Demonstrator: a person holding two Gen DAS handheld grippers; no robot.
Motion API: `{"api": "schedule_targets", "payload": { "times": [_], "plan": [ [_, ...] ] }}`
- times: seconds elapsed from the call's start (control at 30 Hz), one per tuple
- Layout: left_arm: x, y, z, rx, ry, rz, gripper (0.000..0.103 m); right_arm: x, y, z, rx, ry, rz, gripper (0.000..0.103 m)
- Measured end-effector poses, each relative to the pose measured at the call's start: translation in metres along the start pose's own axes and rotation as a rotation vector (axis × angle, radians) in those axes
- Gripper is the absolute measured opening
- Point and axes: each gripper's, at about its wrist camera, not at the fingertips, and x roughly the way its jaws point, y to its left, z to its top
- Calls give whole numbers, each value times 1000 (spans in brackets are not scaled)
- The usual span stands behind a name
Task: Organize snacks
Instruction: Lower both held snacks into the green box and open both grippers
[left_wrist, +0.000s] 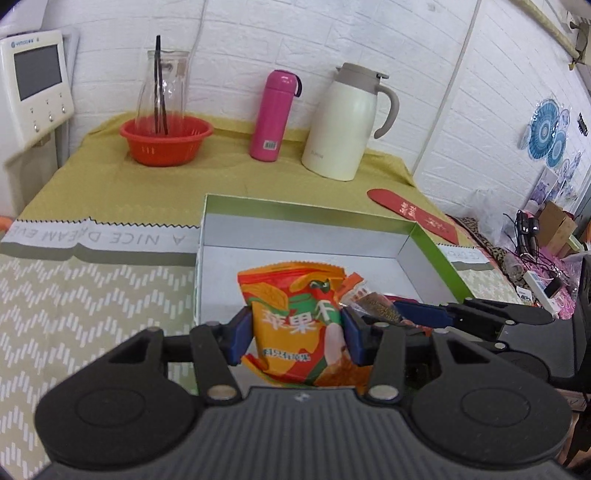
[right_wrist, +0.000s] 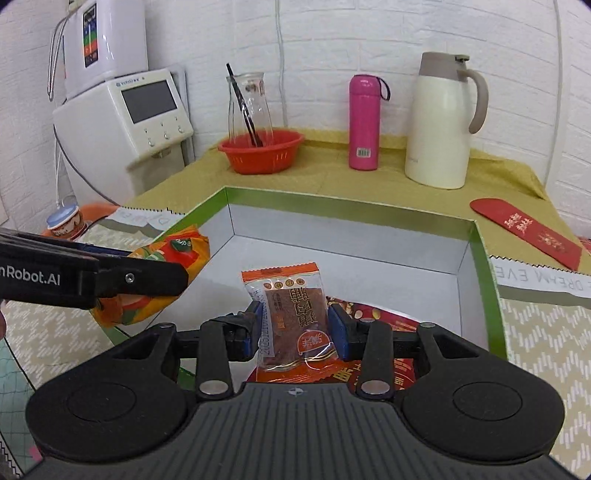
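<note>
A: What writing can we read here?

B: The cloth (left_wrist: 92, 280) over the surface (left_wrist: 122, 188) carries a printed band, "A NICE DREAM EVE", upside down in the left wrist view. The arm of the left gripper, crossing the right wrist view, shows "nRobot.AI". The orange snack bag (left_wrist: 295, 325) bears large white Chinese characters, and the jerky packet (right_wrist: 293, 317) has dark Chinese print plus a round orange seal; we cannot read them with certainty. The red envelope (right_wrist: 528, 232) has gold characters. The pink flask (left_wrist: 273, 114) wears a barcode sticker.

A: How do the grippers stand?

B: In the left wrist view, the left gripper (left_wrist: 295, 332) has its blue pads closed against both sides of the orange snack bag, held upright over the near-left edge of the green-rimmed box (left_wrist: 436, 251). In the right wrist view, the right gripper (right_wrist: 293, 330) pinches the jerky packet likewise, upright, above the box's white floor. The two grippers sit near each other, the right one's fingers reaching in from the right of the left wrist view.

A: What else lies in the box?

B: A red packet (right_wrist: 380, 317) printed with nuts, under the right gripper.

A: And behind?

B: A red basket (left_wrist: 166, 140) holding a glass carafe (left_wrist: 162, 88), and a cream jug (left_wrist: 347, 122).
</note>
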Motion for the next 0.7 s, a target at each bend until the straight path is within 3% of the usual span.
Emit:
{"api": "schedule_targets", "payload": {
  "times": [0.07, 0.1, 0.13, 0.17, 0.2, 0.23, 0.27, 0.37, 0.7],
  "plan": [
    [9, 1, 0, 7, 14, -1, 49, 10, 4, -1, -13, 23, 9, 70],
    [10, 1, 0, 8, 7, 4, 58, 14, 6, -1, -25, 33, 19, 72],
    [11, 1, 2, 5, -5, 9, 75, 15, 7, -1, -38, 37, 29, 74],
    [10, 2, 2, -5, -26, 11, 76, 15, 7, 0, -47, 34, 28, 77],
    [8, 4, 3, -19, -52, 12, 79, 13, 7, 0, -58, 24, 21, 84],
    [6, 5, 4, -33, -71, 12, 90, 9, 6, 0, -64, 8, 14, 100],
    [4, 6, 5, -46, -85, 17, 100, 6, 4, 0, -66, -12, 5, 103],
    [-3, 2, 3, -36, -144, 53, 101, -7, -3, -3, -59, -63, -19, 103],
    [-18, -20, -5, 12, -129, 82, 101, -35, -8, -12, -24, -99, -12, 103]
  ]
}}
